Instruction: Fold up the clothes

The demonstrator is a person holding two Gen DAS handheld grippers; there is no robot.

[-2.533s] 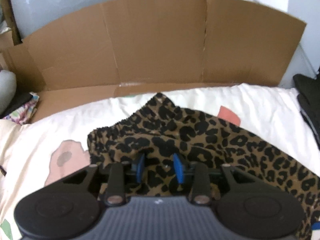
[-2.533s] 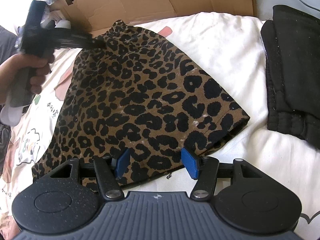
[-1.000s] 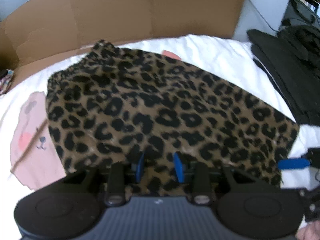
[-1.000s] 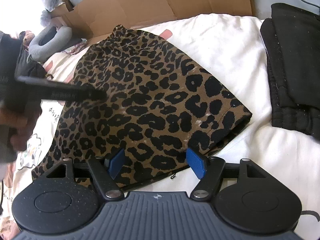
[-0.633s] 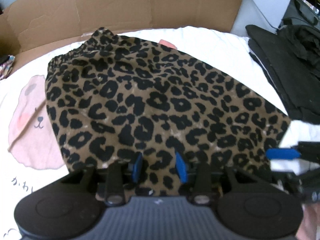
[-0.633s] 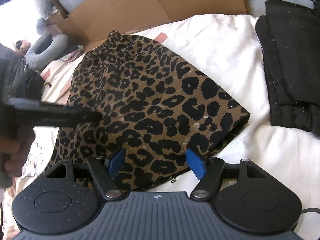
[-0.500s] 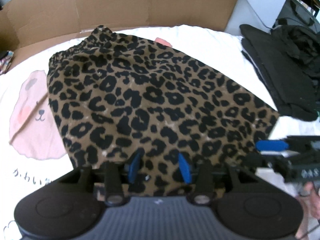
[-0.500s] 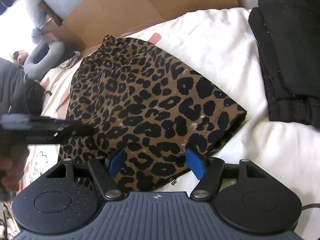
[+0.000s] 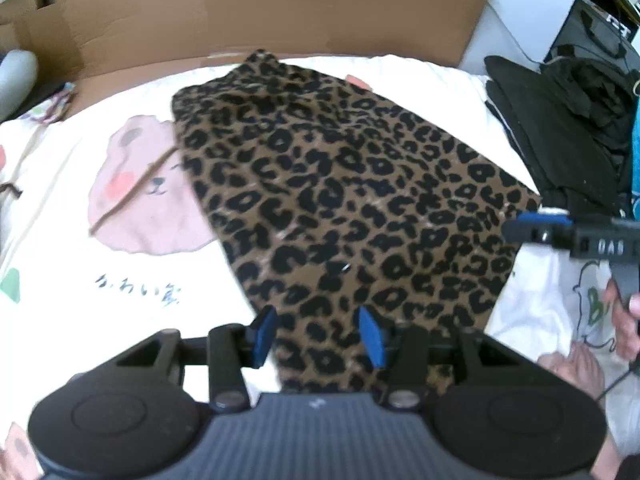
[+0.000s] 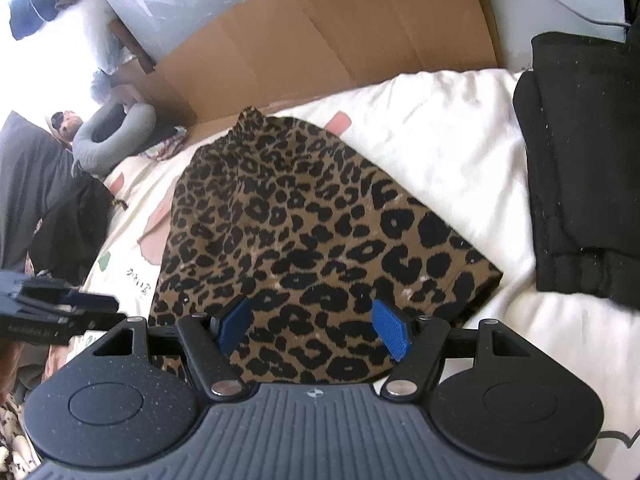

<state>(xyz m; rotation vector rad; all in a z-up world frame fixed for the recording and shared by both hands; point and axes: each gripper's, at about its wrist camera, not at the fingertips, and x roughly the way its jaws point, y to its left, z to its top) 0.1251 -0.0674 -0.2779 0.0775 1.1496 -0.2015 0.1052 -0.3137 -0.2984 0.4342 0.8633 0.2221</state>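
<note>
Leopard skirt (image 9: 352, 200) lies flat on the white bedsheet (image 9: 60, 280), beside black clothes (image 10: 580, 160). Left claw (image 9: 318, 334) is opening above its near edge, gripping nothing; right claw (image 10: 314, 330) gapes wide, empty.

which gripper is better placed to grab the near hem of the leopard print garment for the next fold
Probably left: the left gripper, jaws opening and empty, hangs over the leopard garment's near edge. The right gripper sits beside its corner.

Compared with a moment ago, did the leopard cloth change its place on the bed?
Cannot tell for certain, but it seems not. In the right wrist view the leopard cloth has its pointed top corner beside the cardboard, as before; only the camera shifted.
</note>
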